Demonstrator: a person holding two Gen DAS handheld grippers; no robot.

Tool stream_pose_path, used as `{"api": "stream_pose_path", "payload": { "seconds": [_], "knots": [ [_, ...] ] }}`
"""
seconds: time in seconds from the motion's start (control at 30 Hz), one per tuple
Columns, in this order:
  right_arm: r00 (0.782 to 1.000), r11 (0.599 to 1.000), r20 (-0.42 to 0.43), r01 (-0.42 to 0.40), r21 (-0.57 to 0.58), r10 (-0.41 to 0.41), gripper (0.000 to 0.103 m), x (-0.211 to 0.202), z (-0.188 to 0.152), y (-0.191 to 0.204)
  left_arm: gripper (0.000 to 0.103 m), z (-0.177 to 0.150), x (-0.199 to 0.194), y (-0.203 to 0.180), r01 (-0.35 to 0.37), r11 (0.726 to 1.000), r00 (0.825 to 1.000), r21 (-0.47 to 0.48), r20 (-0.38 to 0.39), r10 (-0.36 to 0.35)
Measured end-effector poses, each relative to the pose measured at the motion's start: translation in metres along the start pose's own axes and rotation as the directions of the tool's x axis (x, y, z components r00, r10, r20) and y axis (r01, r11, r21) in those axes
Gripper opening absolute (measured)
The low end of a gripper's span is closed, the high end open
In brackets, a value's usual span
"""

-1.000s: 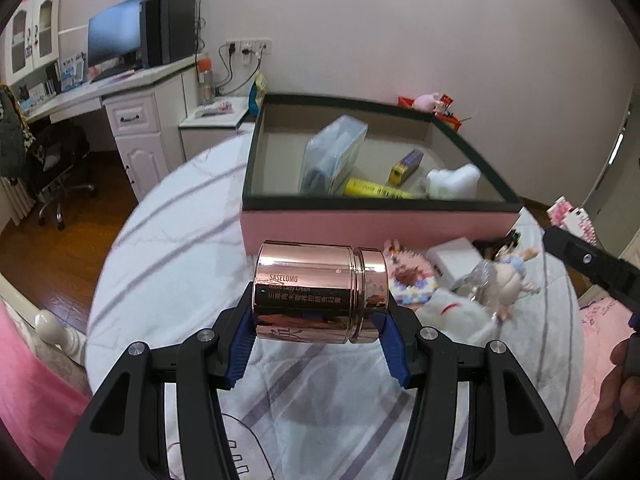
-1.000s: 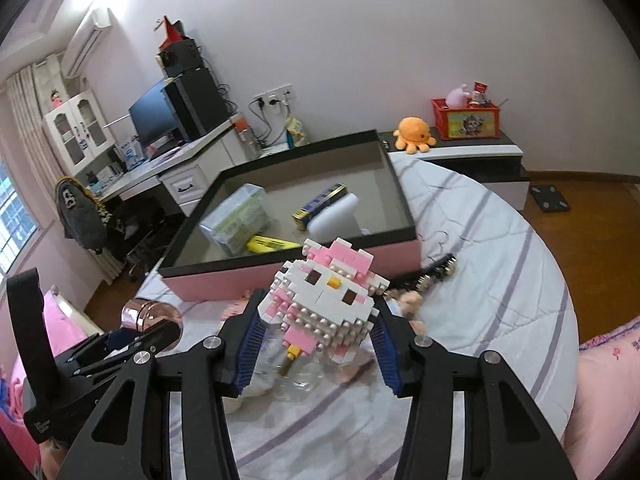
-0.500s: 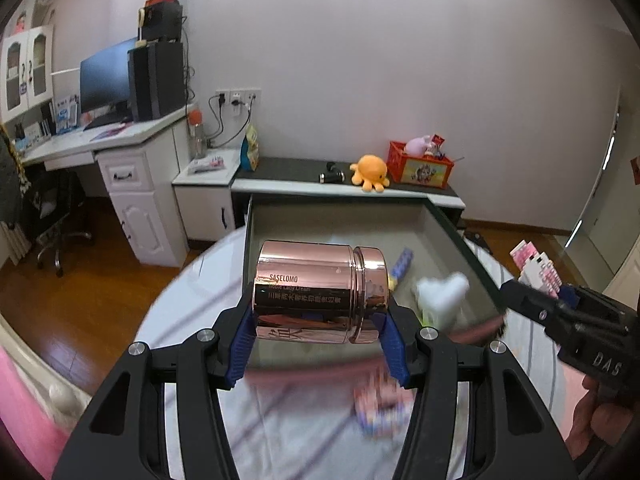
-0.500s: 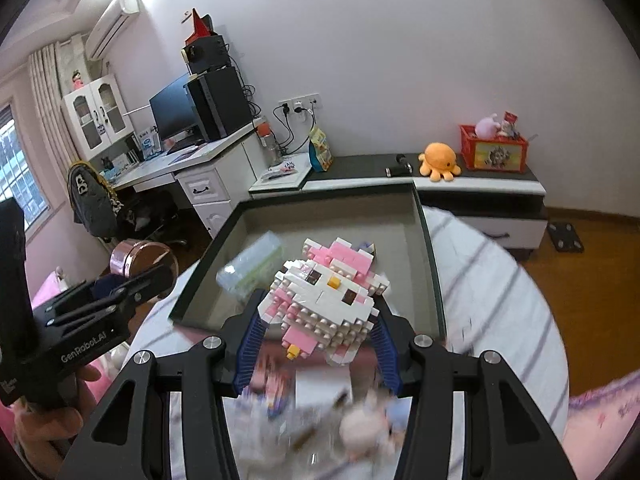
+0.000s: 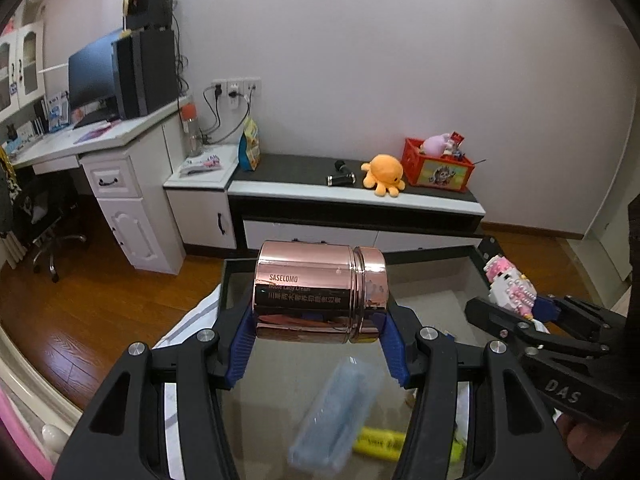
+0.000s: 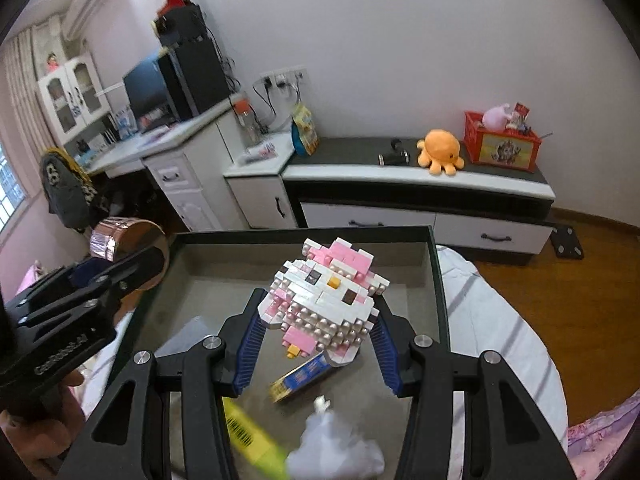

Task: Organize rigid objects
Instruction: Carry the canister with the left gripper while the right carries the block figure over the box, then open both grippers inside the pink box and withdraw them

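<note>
A: Left gripper (image 5: 318, 344)?
B: Clamped on the rose-gold jar (image 5: 320, 292), which is held sideways, lid toward 3 o'clock, above the box (image 5: 432, 256).
A: Right gripper (image 6: 318, 344)?
B: Clenched on the brick cat figure (image 6: 326, 300), also carried over the box interior.
A: Inside the box?
B: Blue carton (image 6: 302, 376) seen at 6 o'clock of the figure, yellow tube (image 6: 250, 436) at 7, white item (image 6: 336, 452) at 6, blurred.
</note>
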State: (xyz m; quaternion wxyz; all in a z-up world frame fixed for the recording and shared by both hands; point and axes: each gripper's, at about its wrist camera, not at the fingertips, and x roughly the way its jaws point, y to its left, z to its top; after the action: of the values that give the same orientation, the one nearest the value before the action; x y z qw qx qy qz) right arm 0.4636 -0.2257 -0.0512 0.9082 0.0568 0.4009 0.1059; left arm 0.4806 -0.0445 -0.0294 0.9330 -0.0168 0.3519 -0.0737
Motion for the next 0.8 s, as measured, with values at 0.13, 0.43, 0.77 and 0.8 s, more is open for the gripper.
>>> {"api": "stream_pose_path", "payload": {
  "seconds": [0.13,0.43,0.77,0.8],
  "knots": [
    [0.998,1.0,-0.069,0.015,0.008,-0.014,0.051,0.031,0.004,-0.008,0.055,0.005,0.03,0.0,0.002,1.0,0.999,0.0,-0.046,-0.002],
    [0.993,0.999,-0.109,0.042,0.011,-0.04,0.085,0.041,0.003,-0.01,0.089,0.008,0.046,0.0,-0.023,1.0,0.997,0.002,-0.072,0.023],
    [0.997,0.998,-0.072,0.027,0.048,-0.024,0.103,0.003,-0.007,-0.003,0.103,0.0,-0.027,0.024,-0.047,0.998,0.998,-0.047,0.034,0.049],
    [0.998,0.998,-0.064,0.032,0.053,-0.029,0.103,-0.002,-0.009,-0.003,0.103,-0.002,-0.035,0.024,-0.046,0.998,0.998,-0.05,0.04,0.048]
  ]
}}
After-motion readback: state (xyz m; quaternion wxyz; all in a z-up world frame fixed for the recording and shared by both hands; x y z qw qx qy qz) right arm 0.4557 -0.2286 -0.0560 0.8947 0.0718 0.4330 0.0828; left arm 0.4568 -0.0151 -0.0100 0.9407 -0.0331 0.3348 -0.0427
